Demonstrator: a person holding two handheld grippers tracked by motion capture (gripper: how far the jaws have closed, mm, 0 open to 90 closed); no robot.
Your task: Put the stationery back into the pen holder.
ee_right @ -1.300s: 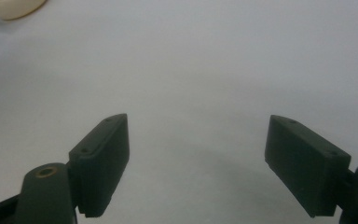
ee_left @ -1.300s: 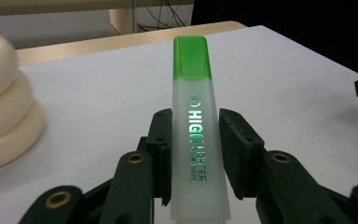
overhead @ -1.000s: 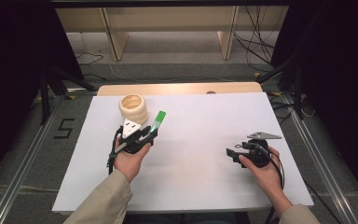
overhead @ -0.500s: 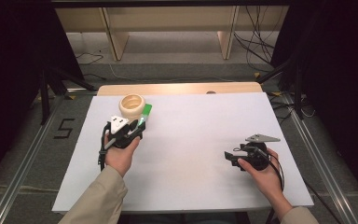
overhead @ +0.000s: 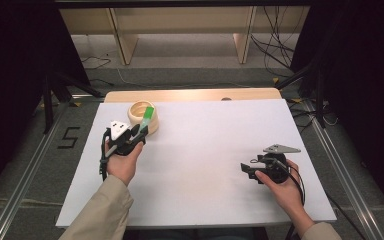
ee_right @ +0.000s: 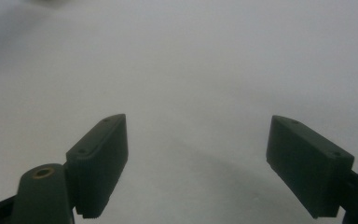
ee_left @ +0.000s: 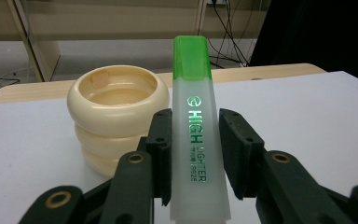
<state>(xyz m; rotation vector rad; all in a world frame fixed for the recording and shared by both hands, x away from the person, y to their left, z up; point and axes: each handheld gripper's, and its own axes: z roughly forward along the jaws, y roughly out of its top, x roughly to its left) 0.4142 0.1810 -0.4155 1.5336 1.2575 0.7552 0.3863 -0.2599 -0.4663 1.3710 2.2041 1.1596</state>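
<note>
Highlighter (ee_left: 196, 135) — clamped upright in left claw (overhead: 139, 134), carried leftward across the surface (overhead: 205, 150) to just beside the cream cup (overhead: 142, 114), ready for dropping in — right claw (ee_right: 196, 168) idle, jaws apart.

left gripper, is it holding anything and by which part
The left gripper holds a green highlighter by the lower part of its barrel, cap end up.

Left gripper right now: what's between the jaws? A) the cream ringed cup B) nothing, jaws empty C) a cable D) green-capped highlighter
D: in the left gripper view the left gripper has both pads pressed on the highlighter, green cap up, with the cream cup standing apart behind it.
</note>
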